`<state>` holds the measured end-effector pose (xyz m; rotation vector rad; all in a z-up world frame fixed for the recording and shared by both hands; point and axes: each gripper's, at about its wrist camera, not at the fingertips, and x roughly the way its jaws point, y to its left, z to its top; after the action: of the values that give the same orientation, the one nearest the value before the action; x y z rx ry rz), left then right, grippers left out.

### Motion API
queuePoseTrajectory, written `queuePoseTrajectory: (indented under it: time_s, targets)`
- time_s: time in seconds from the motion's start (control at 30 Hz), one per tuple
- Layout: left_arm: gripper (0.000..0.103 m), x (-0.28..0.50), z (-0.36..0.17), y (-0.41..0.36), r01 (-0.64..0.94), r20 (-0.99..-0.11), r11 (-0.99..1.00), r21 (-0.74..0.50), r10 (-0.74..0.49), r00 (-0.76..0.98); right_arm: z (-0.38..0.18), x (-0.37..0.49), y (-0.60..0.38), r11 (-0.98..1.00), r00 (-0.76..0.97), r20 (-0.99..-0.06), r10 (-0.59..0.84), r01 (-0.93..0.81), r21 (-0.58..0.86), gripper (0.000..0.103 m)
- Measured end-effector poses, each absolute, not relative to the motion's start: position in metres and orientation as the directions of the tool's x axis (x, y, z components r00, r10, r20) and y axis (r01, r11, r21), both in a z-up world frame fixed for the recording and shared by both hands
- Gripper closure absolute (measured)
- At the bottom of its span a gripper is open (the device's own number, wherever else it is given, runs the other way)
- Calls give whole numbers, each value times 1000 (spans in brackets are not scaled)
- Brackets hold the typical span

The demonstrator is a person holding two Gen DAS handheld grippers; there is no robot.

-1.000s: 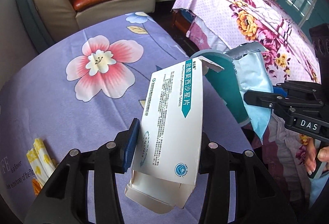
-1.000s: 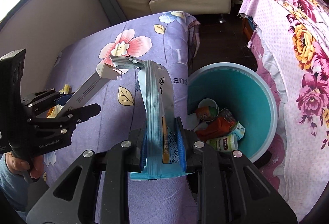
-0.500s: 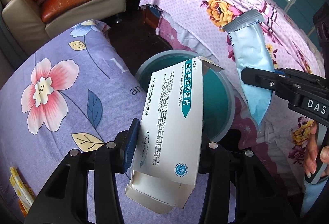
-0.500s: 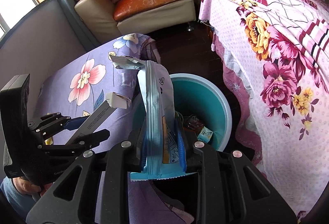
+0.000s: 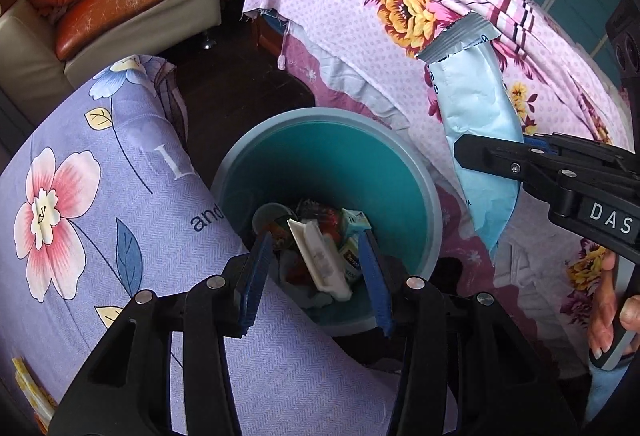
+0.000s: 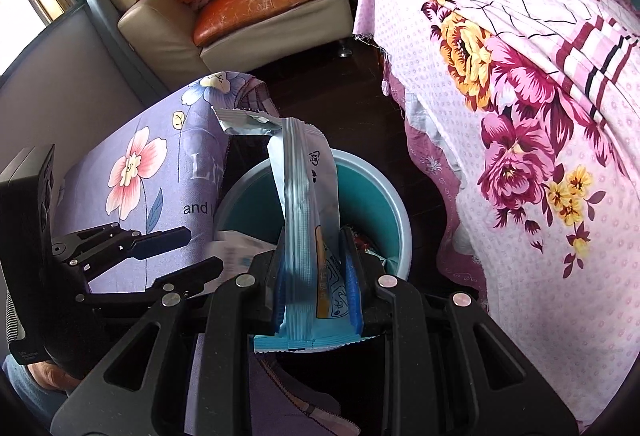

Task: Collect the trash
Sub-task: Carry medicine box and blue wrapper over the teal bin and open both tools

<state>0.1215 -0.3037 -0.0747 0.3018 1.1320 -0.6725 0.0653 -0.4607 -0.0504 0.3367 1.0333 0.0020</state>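
Note:
A teal trash bin [image 5: 400, 172] stands on the floor between the purple flowered bed and the pink flowered bed; it also shows in the right wrist view [image 6: 394, 212]. My left gripper [image 5: 314, 268] is open and empty above the bin's near rim. A white medicine box [image 5: 318, 258] lies in the bin on other trash, blurred in the right wrist view [image 6: 236, 250]. My right gripper [image 6: 316, 272] is shut on a light blue snack wrapper [image 6: 304, 196] and holds it upright over the bin. The wrapper shows in the left wrist view [image 5: 480, 140] to the right of the bin.
The purple flowered bedspread [image 5: 80, 196] lies left of the bin, with yellow packets [image 5: 28, 392] at its near left edge. A pink flowered bed [image 5: 400, 16] is on the right. A sofa [image 5: 120, 8] with cushions stands behind. Dark floor [image 5: 240, 84] lies between.
My left gripper has opened and let go of the white medicine box, which has dropped into the bin. Both grippers have moved further over the bin.

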Motion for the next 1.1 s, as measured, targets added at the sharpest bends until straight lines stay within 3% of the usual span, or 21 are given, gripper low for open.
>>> queuePoseTrajectory:
  time_s: [0.07,0.13,0.27,0.47,0.83,0.93,1.1]
  targets:
    - [36,123,-75,-304,626,-903,774,-102,-335,268,-52,67,-461,949,511,-845,160,157,274,80]
    - [28,124,-75,-301,616,-898,783,-85,-328,293,-54,69,-460,949,507,-847,159,157,272,80]
    - [20,128,-76,-294,597,-899,799,-76,-313,305,-58,73,-456,952,495,-854,159,152,266,80]
    - [16,131,-76,-276,565,-898,820,-93,-314,308,-65,81,-449,954,471,-867,162,149,259,78]
    - [11,132,-77,-239,518,-898,848,-115,-311,310,-64,87,-427,962,452,-881,141,148,230,32]
    - [11,130,-75,-228,509,-896,853,-116,-310,317,-61,86,-422,962,450,-882,138,151,228,27]
    - [11,126,-69,-210,493,-890,860,-127,-319,327,-53,85,-407,969,438,-889,129,135,208,26]
